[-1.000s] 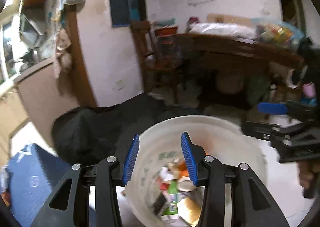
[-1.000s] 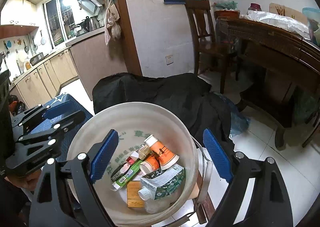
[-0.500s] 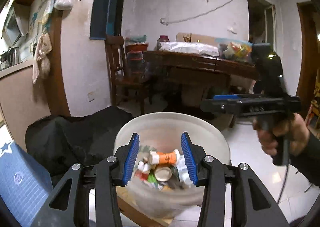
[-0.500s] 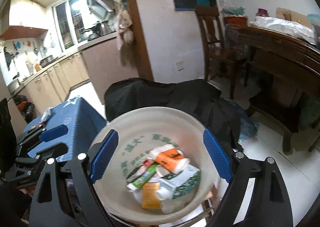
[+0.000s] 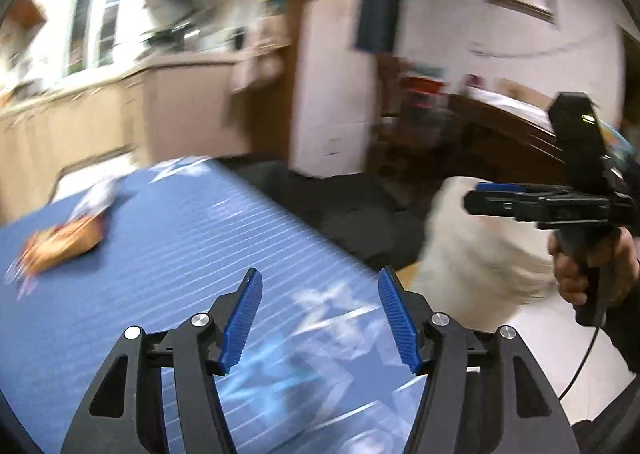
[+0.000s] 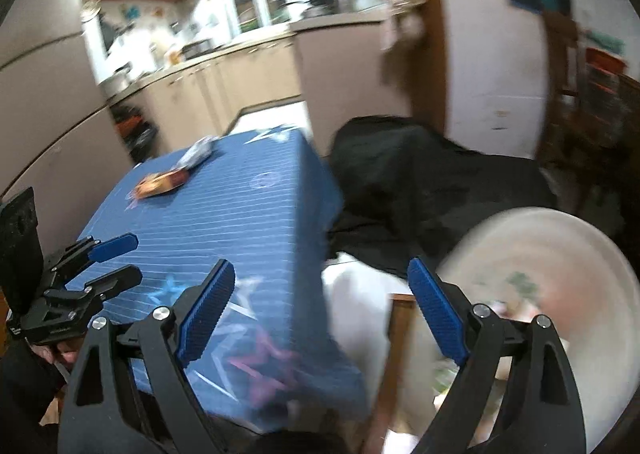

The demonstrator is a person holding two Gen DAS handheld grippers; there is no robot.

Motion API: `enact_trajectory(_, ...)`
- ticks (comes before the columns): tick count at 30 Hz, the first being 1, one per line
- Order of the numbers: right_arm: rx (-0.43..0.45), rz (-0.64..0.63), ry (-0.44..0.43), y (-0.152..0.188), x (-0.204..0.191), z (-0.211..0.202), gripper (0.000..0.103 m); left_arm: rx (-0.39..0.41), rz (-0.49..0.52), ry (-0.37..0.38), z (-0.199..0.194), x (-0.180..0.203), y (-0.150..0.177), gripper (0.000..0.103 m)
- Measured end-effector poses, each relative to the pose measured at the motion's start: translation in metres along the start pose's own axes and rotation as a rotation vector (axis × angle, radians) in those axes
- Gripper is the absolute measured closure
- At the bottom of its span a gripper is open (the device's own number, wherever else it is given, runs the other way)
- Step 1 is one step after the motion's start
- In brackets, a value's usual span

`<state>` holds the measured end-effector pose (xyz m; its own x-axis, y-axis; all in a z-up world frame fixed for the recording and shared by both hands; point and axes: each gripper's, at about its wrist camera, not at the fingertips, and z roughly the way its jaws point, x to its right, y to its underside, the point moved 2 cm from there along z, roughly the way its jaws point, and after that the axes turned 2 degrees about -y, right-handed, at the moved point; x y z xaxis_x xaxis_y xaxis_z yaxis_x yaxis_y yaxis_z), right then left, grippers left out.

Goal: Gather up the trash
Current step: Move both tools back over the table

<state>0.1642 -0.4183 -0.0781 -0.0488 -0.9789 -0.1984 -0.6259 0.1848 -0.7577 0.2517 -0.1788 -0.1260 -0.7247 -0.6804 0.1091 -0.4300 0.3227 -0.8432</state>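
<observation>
My left gripper [image 5: 320, 318] hangs over the near end of a blue striped table [image 5: 168, 254]; its jaws are opening and nothing is between them. An orange wrapper [image 5: 64, 242] and a silvery wrapper [image 5: 96, 193] lie at the table's far left. My right gripper [image 6: 320, 314] is over the table's near corner, jaws wide, still opening a little, empty. From there the orange wrapper [image 6: 160, 183] and silvery wrapper [image 6: 198, 151] lie toward the far end. The white trash bucket [image 6: 540, 266] stands blurred to the right, with litter inside.
A black cloth heap [image 6: 420, 189] lies on the floor between table and wall. Kitchen counters [image 6: 248, 65] run behind. A wooden table [image 5: 500, 125] stands far right. A hand [image 5: 592, 266] holds the right gripper [image 5: 472, 193] over the bucket [image 5: 472, 246]. The left gripper [image 6: 134, 258] shows at left.
Both views have swung left, from straight over the bucket to the blue table. The bucket now sits at the right edge. The left jaws stand wider than before.
</observation>
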Motion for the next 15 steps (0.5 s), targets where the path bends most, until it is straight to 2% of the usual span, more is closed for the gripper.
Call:
enact_trajectory(4, -0.043, -0.051, -0.07, -0.022, -0.042, 0.044, 0.016, -0.018, -0.189, -0.095, -0.017, -0.073, 0.003, 0.035)
enact_trajectory(6, -0.057, -0.075, -0.089, -0.032, -0.06, 0.061, 0.016, -0.027, -0.279, -0.15, -0.024, -0.114, -0.007, 0.031)
enact_trajectory(8, -0.062, -0.082, -0.112, -0.038, -0.073, 0.07, 0.016, -0.038, -0.34, -0.235, -0.026, -0.154, -0.023, 0.027)
enact_trajectory(9, -0.064, -0.08, -0.126, -0.04, -0.079, 0.074, 0.016, -0.045, -0.367, -0.301, -0.02, -0.182, -0.039, 0.023)
enact_trajectory(11, -0.068, -0.069, -0.145, -0.04, -0.086, 0.078, 0.016, -0.069, -0.404, -0.374, 0.0, -0.229, -0.067, 0.023)
enact_trajectory(12, -0.073, -0.055, -0.154, -0.039, -0.09, 0.081, 0.016, -0.076, -0.425, -0.395, 0.007, -0.243, -0.073, 0.023)
enact_trajectory(15, -0.082, -0.016, -0.163, -0.033, -0.091, 0.08, 0.016, -0.176, -0.532, -0.444, 0.072, -0.311, -0.108, 0.023)
